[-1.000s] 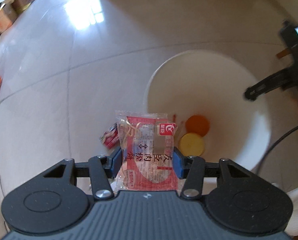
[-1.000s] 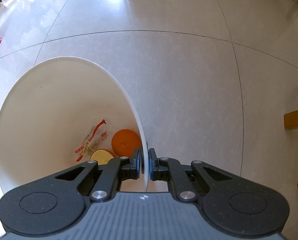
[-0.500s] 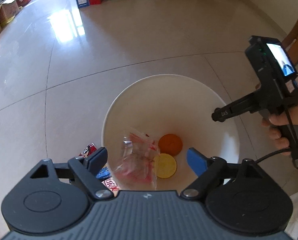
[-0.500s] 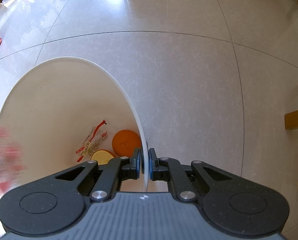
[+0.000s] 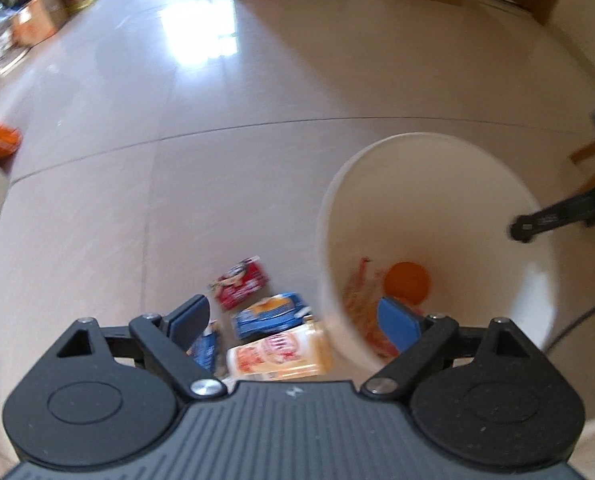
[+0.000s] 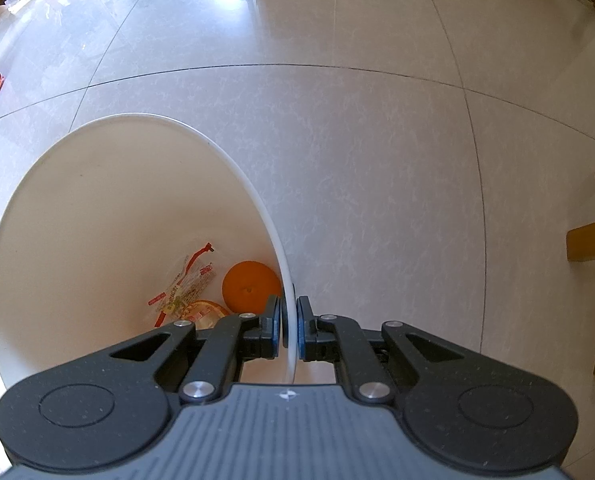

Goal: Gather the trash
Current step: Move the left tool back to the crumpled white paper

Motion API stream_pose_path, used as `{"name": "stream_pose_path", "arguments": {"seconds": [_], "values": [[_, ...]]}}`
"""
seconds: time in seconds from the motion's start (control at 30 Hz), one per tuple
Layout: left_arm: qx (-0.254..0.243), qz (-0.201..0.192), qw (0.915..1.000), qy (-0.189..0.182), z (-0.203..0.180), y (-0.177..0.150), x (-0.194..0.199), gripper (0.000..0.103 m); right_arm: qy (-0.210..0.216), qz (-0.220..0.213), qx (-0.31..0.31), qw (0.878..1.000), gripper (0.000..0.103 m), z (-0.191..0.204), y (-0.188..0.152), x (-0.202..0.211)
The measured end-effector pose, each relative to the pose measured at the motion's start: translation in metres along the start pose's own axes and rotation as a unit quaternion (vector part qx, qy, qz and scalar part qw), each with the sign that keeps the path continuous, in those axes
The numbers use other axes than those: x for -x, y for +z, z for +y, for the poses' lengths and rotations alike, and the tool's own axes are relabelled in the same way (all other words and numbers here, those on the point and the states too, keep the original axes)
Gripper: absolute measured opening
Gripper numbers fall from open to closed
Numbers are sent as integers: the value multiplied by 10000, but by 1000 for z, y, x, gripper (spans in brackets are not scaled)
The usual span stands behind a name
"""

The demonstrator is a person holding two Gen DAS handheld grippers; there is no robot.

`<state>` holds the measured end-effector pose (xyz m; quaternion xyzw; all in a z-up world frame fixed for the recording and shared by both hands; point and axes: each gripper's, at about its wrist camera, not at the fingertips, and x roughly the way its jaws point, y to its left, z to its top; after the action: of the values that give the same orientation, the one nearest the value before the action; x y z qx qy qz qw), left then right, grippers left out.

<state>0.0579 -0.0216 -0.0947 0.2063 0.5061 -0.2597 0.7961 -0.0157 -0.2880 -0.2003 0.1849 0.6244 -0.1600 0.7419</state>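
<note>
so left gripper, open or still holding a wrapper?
Open: left gripper jaws have just been opening, nothing between them; floor wrappers show through the gap.

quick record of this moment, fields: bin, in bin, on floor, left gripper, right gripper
bin: white bin standing on the tiled floor
in bin: orange round lid, clear wrapper with red print, a yellowish item partly hidden by the gripper
on floor: red packet, blue packet, orange-and-white packet, beside the bin
left gripper: left gripper open, nothing between its pads, jaws have just been opening
right gripper: right gripper clamped on the bin's rim
</note>
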Motion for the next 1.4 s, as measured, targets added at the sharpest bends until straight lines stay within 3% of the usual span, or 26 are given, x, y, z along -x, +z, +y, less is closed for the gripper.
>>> {"name": "stream_pose_path", "arguments": {"seconds": [0.17, 0.33, 0.5, 0.67, 0.93, 1.2, 1.4], "values": [[602, 56, 9979, 232, 43, -27, -19, 92, -11, -11, -2, 10000, 11, 1, -1, 1], [1416, 393, 9877, 540, 86, -66, -55, 92, -33, -13, 6, 10000, 11, 1, 0, 2], [2060, 752, 9720, 837, 120, -104, -95, 91, -43, -17, -5, 10000, 11, 2, 0, 3], [2660, 1017, 9500, 1282, 139, -143, -131, 91, -74, -29, 34, 10000, 11, 4, -1, 3], [3361, 1405, 9226, 1269, 156, -185, -171, 91, -84, -21, -25, 10000, 11, 4, 1, 2], [4048, 1331, 8960, 1247, 171, -205, -199, 90, -96, -60, 11, 9999, 11, 4, -3, 3], [4597, 1316, 8697, 1221, 185, -221, -214, 84, -105, -66, 26, 9999, 11, 4, -2, 4]]}}
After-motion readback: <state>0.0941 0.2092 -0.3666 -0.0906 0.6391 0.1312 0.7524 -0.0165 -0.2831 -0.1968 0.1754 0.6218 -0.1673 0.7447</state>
